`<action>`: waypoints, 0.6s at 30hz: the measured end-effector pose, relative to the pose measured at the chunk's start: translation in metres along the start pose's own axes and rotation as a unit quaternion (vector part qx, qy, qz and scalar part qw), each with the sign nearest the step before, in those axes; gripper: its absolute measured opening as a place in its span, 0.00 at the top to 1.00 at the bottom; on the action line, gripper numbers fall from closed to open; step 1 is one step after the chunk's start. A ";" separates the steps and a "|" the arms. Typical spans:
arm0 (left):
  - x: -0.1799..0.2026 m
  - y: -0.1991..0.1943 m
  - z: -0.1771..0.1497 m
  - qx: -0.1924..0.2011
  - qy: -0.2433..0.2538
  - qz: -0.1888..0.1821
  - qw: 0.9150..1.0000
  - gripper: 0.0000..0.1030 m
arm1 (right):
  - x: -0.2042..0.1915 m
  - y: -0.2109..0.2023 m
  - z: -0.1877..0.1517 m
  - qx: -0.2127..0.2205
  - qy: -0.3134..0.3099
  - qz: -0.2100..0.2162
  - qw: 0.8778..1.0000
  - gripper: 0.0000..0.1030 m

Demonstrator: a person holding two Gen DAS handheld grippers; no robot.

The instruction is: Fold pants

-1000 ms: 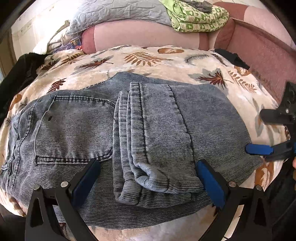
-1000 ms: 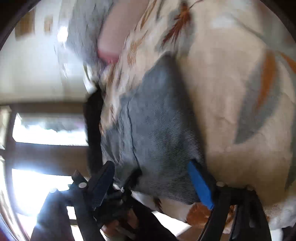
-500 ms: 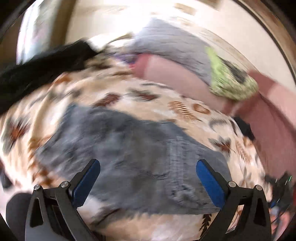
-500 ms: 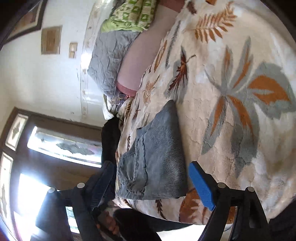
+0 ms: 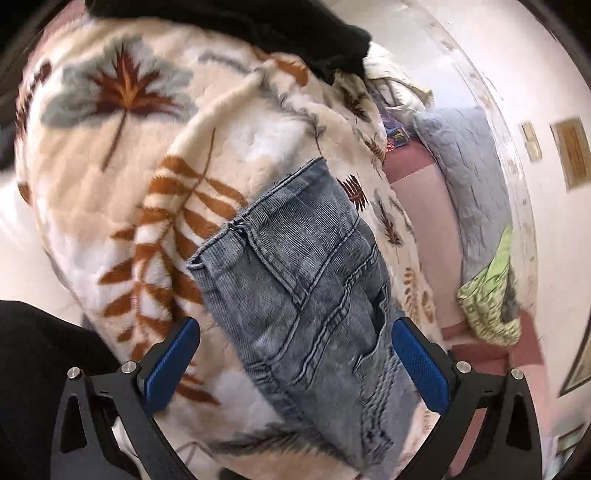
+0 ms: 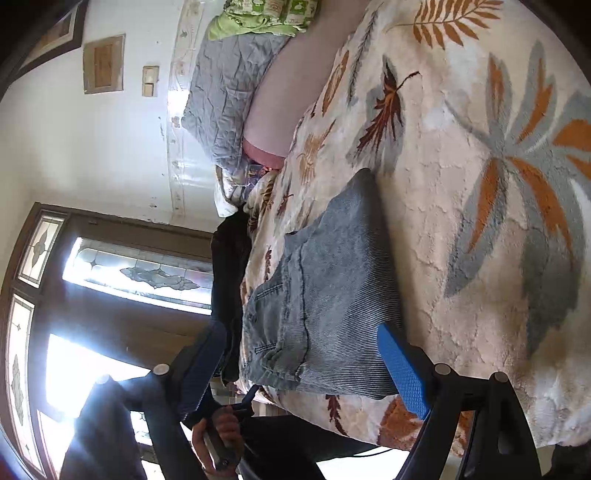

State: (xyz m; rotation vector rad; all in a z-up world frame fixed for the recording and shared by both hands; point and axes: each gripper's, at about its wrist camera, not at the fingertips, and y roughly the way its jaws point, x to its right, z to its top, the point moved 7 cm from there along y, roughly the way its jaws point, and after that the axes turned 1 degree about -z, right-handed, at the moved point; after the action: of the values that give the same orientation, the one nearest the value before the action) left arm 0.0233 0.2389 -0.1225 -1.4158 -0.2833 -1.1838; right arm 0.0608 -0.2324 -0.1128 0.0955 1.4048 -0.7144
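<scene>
The faded blue jeans [image 5: 310, 295] lie folded into a compact bundle on the leaf-print blanket [image 5: 122, 155]. In the left wrist view the waistband end faces me, between and beyond the blue pads. My left gripper [image 5: 295, 365] is open and empty, held just above the near end of the bundle. In the right wrist view the jeans [image 6: 332, 295] show from their other side, with the folded edge near the bed's edge. My right gripper [image 6: 303, 365] is open and empty, close to that near edge.
A black garment [image 5: 258, 29] lies on the blanket beyond the jeans. A grey quilted pillow [image 6: 229, 85] and a green patterned cloth [image 6: 266, 14] rest on the pink headboard cushion [image 5: 424, 229]. A bright stained-glass window [image 6: 110, 280] is beside the bed.
Both grippers have let go and drawn back from the jeans. The left camera has swung round from facing the headboard to the waistband end. The jeans stay folded.
</scene>
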 end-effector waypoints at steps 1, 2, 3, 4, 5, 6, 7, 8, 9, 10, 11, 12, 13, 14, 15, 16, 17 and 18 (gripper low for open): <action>0.000 0.002 0.001 -0.003 -0.005 -0.003 1.000 0.00 | 0.001 0.000 0.000 0.000 0.000 -0.004 1.000 0.16; 0.000 0.004 0.001 -0.005 -0.012 -0.011 1.000 0.00 | 0.003 0.001 0.000 0.000 0.001 -0.008 1.000 0.16; 0.002 0.006 0.001 -0.008 -0.013 -0.020 1.000 0.00 | 0.004 0.002 0.000 0.000 0.002 -0.012 1.000 0.16; 0.003 0.006 0.003 -0.010 -0.012 -0.025 1.000 0.00 | 0.006 0.003 0.001 0.000 0.003 -0.015 1.000 0.16; 0.004 0.008 0.004 -0.009 -0.012 -0.026 1.000 0.00 | 0.006 0.004 0.001 0.001 0.003 -0.017 1.000 0.16; 0.004 0.010 0.005 -0.009 -0.013 -0.028 0.999 0.00 | 0.006 0.005 0.001 0.001 0.001 -0.020 1.000 0.16; 0.004 0.011 0.007 -0.010 -0.016 -0.033 0.999 0.00 | 0.006 0.006 0.001 0.001 -0.002 -0.022 1.000 0.16; 0.003 0.013 0.010 -0.007 -0.018 -0.034 0.999 0.00 | 0.005 0.007 0.000 -0.001 -0.005 -0.024 1.000 0.16; 0.001 0.013 0.013 0.001 -0.020 -0.033 0.999 0.01 | 0.002 0.008 -0.001 -0.004 -0.011 -0.029 1.000 0.16; 0.001 0.012 0.015 0.006 -0.021 -0.036 0.999 0.03 | -0.001 0.008 -0.001 -0.005 -0.017 -0.033 0.999 0.16; 0.001 0.012 0.018 0.008 -0.018 -0.039 0.999 0.15 | -0.005 0.009 -0.002 -0.007 -0.022 -0.036 0.999 0.16; 0.001 0.013 0.020 0.009 -0.008 -0.032 0.999 0.24 | -0.011 0.011 -0.004 -0.011 -0.029 -0.037 0.999 0.16; 0.000 0.014 0.020 0.007 0.004 -0.019 1.000 0.44 | -0.021 0.015 -0.006 -0.019 -0.042 -0.042 0.998 0.16; -0.002 0.015 0.021 0.007 0.014 -0.003 1.000 0.60 | -0.031 0.019 -0.007 -0.026 -0.049 -0.041 0.998 0.16; -0.005 0.016 0.021 0.008 0.019 0.005 1.000 0.66 | -0.043 0.026 -0.009 -0.036 -0.058 -0.036 0.997 0.16; -0.008 0.017 0.022 0.007 0.023 0.011 1.000 0.70 | -0.063 0.040 -0.013 -0.055 -0.076 -0.029 0.995 0.16; -0.010 0.017 0.022 0.007 0.021 0.007 1.000 0.71 | -0.076 0.052 -0.016 -0.069 -0.088 -0.026 0.993 0.16; -0.011 0.018 0.022 0.006 0.020 0.004 1.000 0.71 | -0.090 0.067 -0.018 -0.085 -0.096 -0.026 0.991 0.16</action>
State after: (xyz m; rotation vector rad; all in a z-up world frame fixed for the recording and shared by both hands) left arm 0.0420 0.2583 -0.1367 -1.3804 -0.2567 -1.2012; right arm 0.0797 -0.1351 -0.0571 -0.1408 1.2816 -0.6260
